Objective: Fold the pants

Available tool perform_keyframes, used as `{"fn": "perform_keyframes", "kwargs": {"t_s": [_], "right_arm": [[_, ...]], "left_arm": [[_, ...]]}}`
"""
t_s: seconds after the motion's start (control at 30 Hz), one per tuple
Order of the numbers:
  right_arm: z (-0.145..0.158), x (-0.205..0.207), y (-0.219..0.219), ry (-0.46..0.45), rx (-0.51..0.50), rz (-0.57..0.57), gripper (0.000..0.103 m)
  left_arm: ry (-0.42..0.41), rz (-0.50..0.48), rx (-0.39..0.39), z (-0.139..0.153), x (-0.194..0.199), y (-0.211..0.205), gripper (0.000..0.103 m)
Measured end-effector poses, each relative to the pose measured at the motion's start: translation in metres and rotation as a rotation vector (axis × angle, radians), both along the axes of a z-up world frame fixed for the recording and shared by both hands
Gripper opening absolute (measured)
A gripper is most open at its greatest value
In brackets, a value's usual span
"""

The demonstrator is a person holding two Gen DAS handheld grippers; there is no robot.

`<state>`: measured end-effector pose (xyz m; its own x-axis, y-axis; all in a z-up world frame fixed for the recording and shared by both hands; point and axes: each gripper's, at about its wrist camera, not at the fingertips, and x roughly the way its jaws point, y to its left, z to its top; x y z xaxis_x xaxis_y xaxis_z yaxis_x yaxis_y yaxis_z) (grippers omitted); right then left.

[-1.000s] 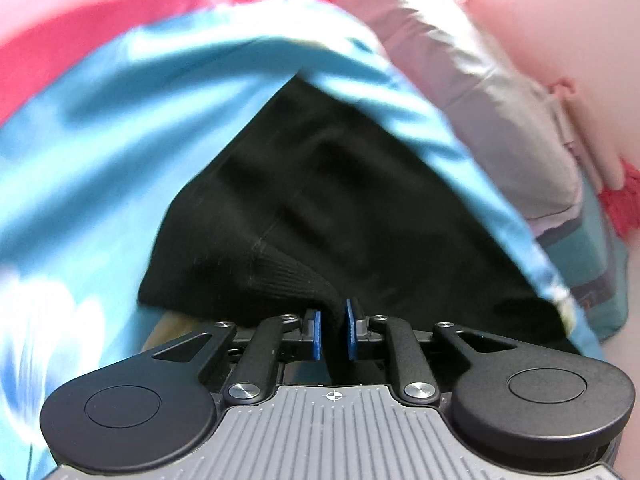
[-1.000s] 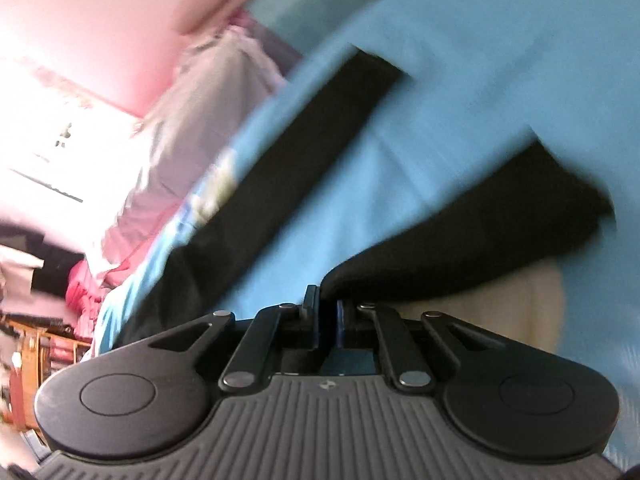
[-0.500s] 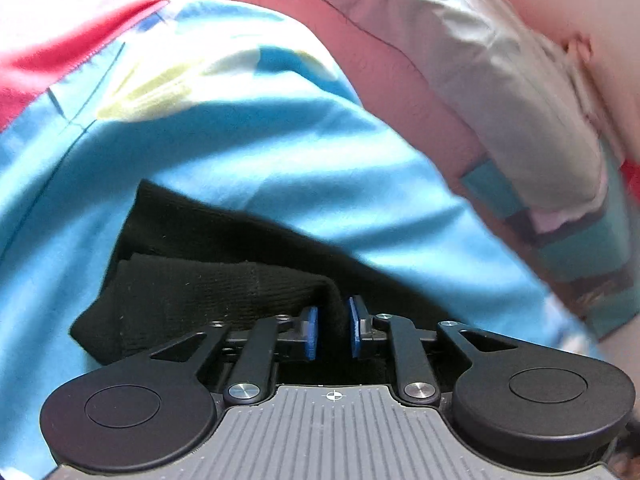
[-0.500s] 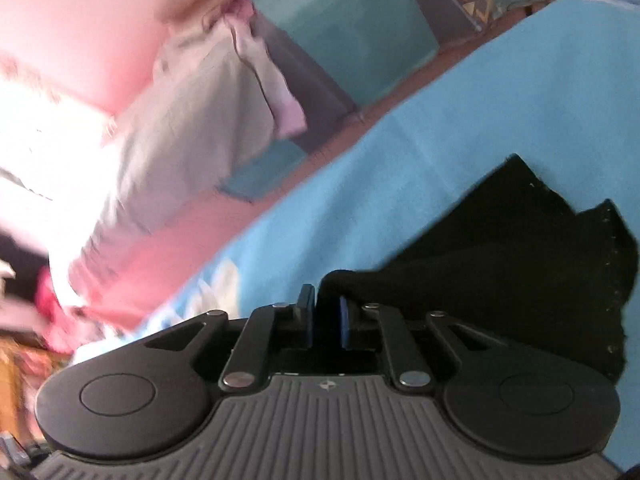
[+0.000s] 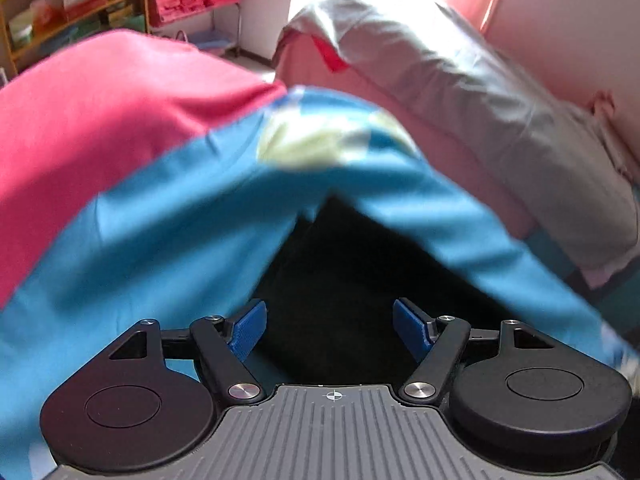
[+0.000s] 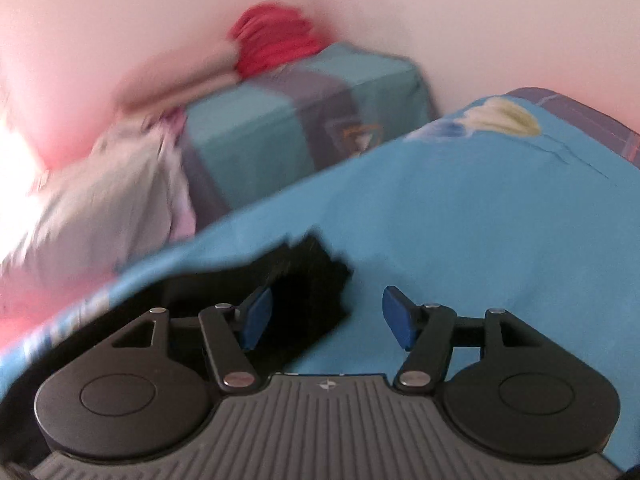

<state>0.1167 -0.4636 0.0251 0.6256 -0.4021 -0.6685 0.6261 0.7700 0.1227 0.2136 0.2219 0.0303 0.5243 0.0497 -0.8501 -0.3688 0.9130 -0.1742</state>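
A: Where are the pants (image 5: 344, 280) now?

B: Lying on the blue bedsheet (image 5: 140, 240) of the bed, a dark heap just ahead of both tools. In the right wrist view a ragged black edge (image 6: 312, 268) sits near the left pad, with bare sheet on the right side.

A: And the left hand-held gripper (image 5: 329, 326)?

B: Spread wide, its jaws having just opened; black cloth lies under the gap, but neither blue pad presses on it. The right hand-held gripper (image 6: 326, 318) has just been opening too, and its pads are clear of the fabric.

A: Why let go here?

B: I'd judge a fold has just been laid, so both release to leave the cloth flat. The grey pillow (image 5: 480, 120) at the far side stays out of the way.
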Motion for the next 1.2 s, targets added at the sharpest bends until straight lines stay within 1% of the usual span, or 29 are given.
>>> {"fn": "perform_keyframes", "kwargs": {"t_s": [0.03,0.07,0.1,0.13,0.17,0.2,0.27,0.3,0.33,0.37,0.4,0.43,0.47,0.5,0.53,0.57,0.63,0.7,0.73,0.77,0.83,0.87,0.9,1.03,1.1,1.17,1.2], "right_arm": [[-0.003,0.002,0.009,0.02,-0.043,0.034,0.067],[-0.005,0.013,0.013,0.036,-0.067,0.053,0.068],[-0.006,0.021,0.018,0.054,-0.066,0.074,0.074],[-0.01,0.033,0.018,0.086,-0.038,0.103,0.074],[-0.013,0.045,0.017,0.116,-0.022,0.124,0.072],[-0.016,0.054,0.015,0.135,-0.044,0.126,0.072],[-0.019,0.067,0.013,0.171,-0.126,0.081,0.072],[-0.017,0.07,0.01,0.161,-0.137,0.062,0.073],[-0.015,0.071,0.012,0.138,-0.149,0.07,0.074],[-0.012,0.071,0.014,0.119,-0.18,0.09,0.077],[-0.01,0.073,0.017,0.111,-0.232,0.113,0.08],[-0.009,0.076,0.021,0.113,-0.284,0.139,0.079],[-0.01,0.08,0.022,0.124,-0.304,0.175,0.065],[-0.009,0.082,0.022,0.136,-0.284,0.221,0.017],[-0.01,0.086,0.018,0.15,-0.228,0.27,0.005],[-0.007,0.089,0.015,0.156,-0.183,0.285,0.002],[0.007,0.089,0.013,0.105,-0.141,0.293,0.002],[0.025,0.084,0.01,0.03,-0.072,0.253,0.002],[0.032,0.08,0.002,-0.016,-0.002,0.215,0.002],[0.037,0.074,-0.008,-0.055,0.087,0.167,0.005],[0.031,0.063,-0.028,-0.088,0.328,0.077,0.021],[0.023,0.057,-0.033,-0.091,0.424,0.058,0.039],[0.016,0.053,-0.034,-0.089,0.462,0.041,0.042],[-0.012,0.051,-0.04,-0.063,0.501,-0.043,0.041],[-0.022,0.055,-0.048,-0.089,0.525,-0.099,0.038],[-0.025,0.058,-0.054,-0.133,0.547,-0.144,0.04],[-0.024,0.062,-0.055,-0.146,0.546,-0.154,0.032]], "left_arm": [[0.014,0.001,-0.003,-0.005,-0.007,-0.003,0.103],[0.027,-0.001,-0.002,-0.009,-0.013,-0.008,0.103],[0.039,-0.01,0.001,-0.014,-0.019,-0.013,0.103],[0.044,-0.023,0.004,-0.017,-0.027,-0.018,0.103],[0.047,-0.038,0.009,-0.018,-0.035,-0.021,0.103],[0.053,-0.051,0.017,-0.019,-0.04,-0.024,0.103],[0.072,-0.077,0.033,-0.023,-0.048,-0.028,0.103],[0.08,-0.087,0.044,-0.024,-0.052,-0.029,0.103],[0.083,-0.097,0.055,-0.024,-0.057,-0.029,0.103],[0.084,-0.106,0.068,-0.024,-0.061,-0.028,0.103],[0.085,-0.112,0.084,-0.025,-0.065,-0.027,0.103],[0.088,-0.114,0.093,-0.025,-0.069,-0.026,0.103],[0.094,-0.115,0.099,-0.027,-0.07,-0.026,0.103],[0.103,-0.112,0.098,-0.029,-0.071,-0.025,0.103],[0.111,-0.107,0.094,-0.031,-0.07,-0.024,0.103],[0.117,-0.105,0.086,-0.033,-0.07,-0.024,0.103],[0.118,-0.107,0.075,-0.035,-0.07,-0.026,0.103],[0.117,-0.115,0.074,-0.036,-0.068,-0.029,0.103],[0.116,-0.117,0.073,-0.037,-0.068,-0.031,0.103],[0.116,-0.12,0.07,-0.037,-0.067,-0.032,0.103],[0.115,-0.12,0.062,-0.039,-0.066,-0.034,0.103],[0.116,-0.12,0.058,-0.04,-0.066,-0.035,0.103],[0.119,-0.12,0.055,-0.041,-0.066,-0.035,0.103],[0.137,-0.124,0.059,-0.043,-0.068,-0.034,0.103],[0.142,-0.124,0.067,-0.042,-0.068,-0.033,0.103],[0.142,-0.117,0.068,-0.04,-0.069,-0.031,0.103],[0.142,-0.112,0.067,-0.04,-0.07,-0.029,0.103]]}}
